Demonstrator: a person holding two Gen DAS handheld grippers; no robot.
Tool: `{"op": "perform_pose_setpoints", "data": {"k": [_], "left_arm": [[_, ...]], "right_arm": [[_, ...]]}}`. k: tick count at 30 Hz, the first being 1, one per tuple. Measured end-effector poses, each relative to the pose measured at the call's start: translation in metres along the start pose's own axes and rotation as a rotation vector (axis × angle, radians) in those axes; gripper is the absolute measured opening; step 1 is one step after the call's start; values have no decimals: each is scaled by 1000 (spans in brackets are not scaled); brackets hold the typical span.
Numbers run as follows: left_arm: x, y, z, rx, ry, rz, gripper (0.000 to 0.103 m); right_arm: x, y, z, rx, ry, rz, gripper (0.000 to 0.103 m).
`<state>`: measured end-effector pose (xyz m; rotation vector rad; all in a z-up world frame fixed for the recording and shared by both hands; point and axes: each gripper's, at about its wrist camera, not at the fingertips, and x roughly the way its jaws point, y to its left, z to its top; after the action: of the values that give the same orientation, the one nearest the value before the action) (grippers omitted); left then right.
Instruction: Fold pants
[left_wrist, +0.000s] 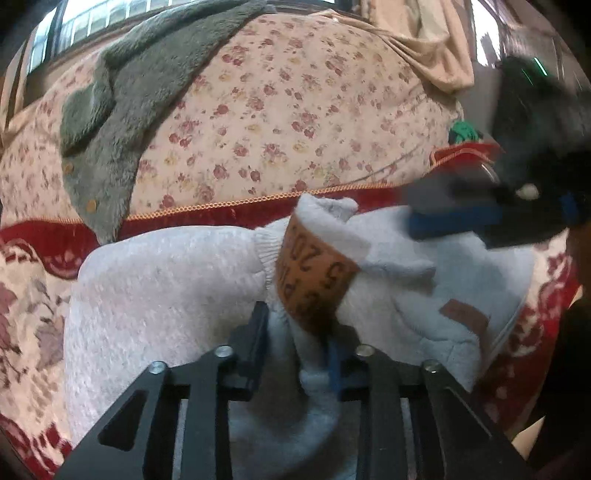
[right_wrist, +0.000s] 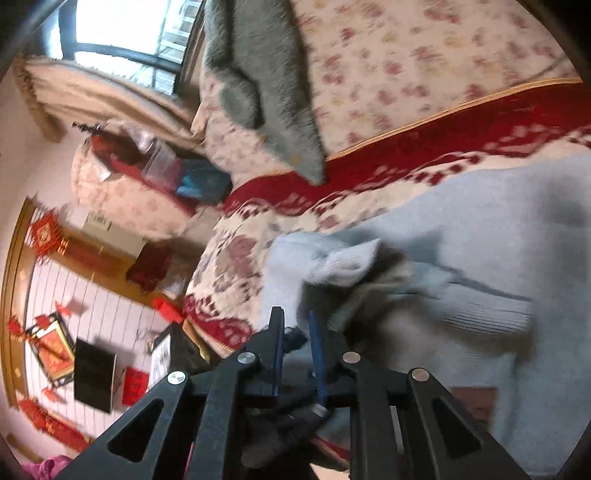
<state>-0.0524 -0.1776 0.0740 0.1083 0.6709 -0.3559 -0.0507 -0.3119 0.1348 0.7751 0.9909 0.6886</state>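
Light grey fleece pants (left_wrist: 166, 288) lie bunched on a red patterned bedspread (left_wrist: 40, 236). They have a ribbed cuff, an orange printed band (left_wrist: 314, 273) and a small brown patch (left_wrist: 465, 315). My left gripper (left_wrist: 295, 332) is shut on a fold of the pants beside the orange band. My right gripper (right_wrist: 297, 325) is shut on another fold of the pants (right_wrist: 498, 229); it also shows blurred in the left wrist view (left_wrist: 461, 218), above the pants at the right.
A floral quilt (left_wrist: 280, 110) with a grey fluffy garment (left_wrist: 129, 99) on it lies behind the pants. The right wrist view shows the bed's edge (right_wrist: 207, 328), a floor with red decorations (right_wrist: 55, 343) and a window (right_wrist: 122, 26).
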Motion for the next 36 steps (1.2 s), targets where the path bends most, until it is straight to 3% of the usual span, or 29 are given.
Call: {"op": "perform_pose_setpoints", "data": {"k": [4, 6, 9, 11, 12, 13, 14, 21, 23, 24, 25, 27, 32, 36], "left_arm": [[-13, 19, 9, -75, -11, -71, 21], [-24, 26, 16, -89, -28, -89, 21], [-49, 42, 30, -108, -69, -106, 20], [-67, 55, 39, -121, -99, -112, 20], [-77, 63, 43, -130, -111, -115, 20], [-84, 70, 47, -137, -122, -114, 20], [-91, 77, 49, -143, -133, -112, 20], [-111, 118, 49, -201, -148, -100, 20], [-114, 125, 48, -215, -157, -105, 20], [-116, 128, 48, -219, -161, -99, 20], [-118, 131, 48, -225, -165, -98, 20], [-123, 138, 49, -239, -178, -113, 20], [-132, 148, 49, -247, -192, -102, 20], [-137, 154, 46, -231, -196, -98, 20]], "right_arm": [[-11, 1, -15, -183, 28, -273, 18], [-2, 4, -19, -254, 60, -316, 18], [12, 19, -23, -382, 73, -313, 19], [27, 31, -26, -461, 95, -301, 45], [34, 34, -27, -483, 105, -296, 79], [43, 39, -29, -513, 112, -285, 88], [51, 42, -30, -541, 118, -282, 88], [129, 34, -42, -803, 263, -478, 85], [141, 30, -44, -830, 288, -476, 66], [143, 30, -40, -824, 275, -461, 48], [145, 31, -33, -809, 266, -470, 21], [152, 31, -22, -776, 273, -464, 10], [175, 53, -17, -812, 295, -461, 8], [165, 86, -32, -776, 372, -253, 18]]}}
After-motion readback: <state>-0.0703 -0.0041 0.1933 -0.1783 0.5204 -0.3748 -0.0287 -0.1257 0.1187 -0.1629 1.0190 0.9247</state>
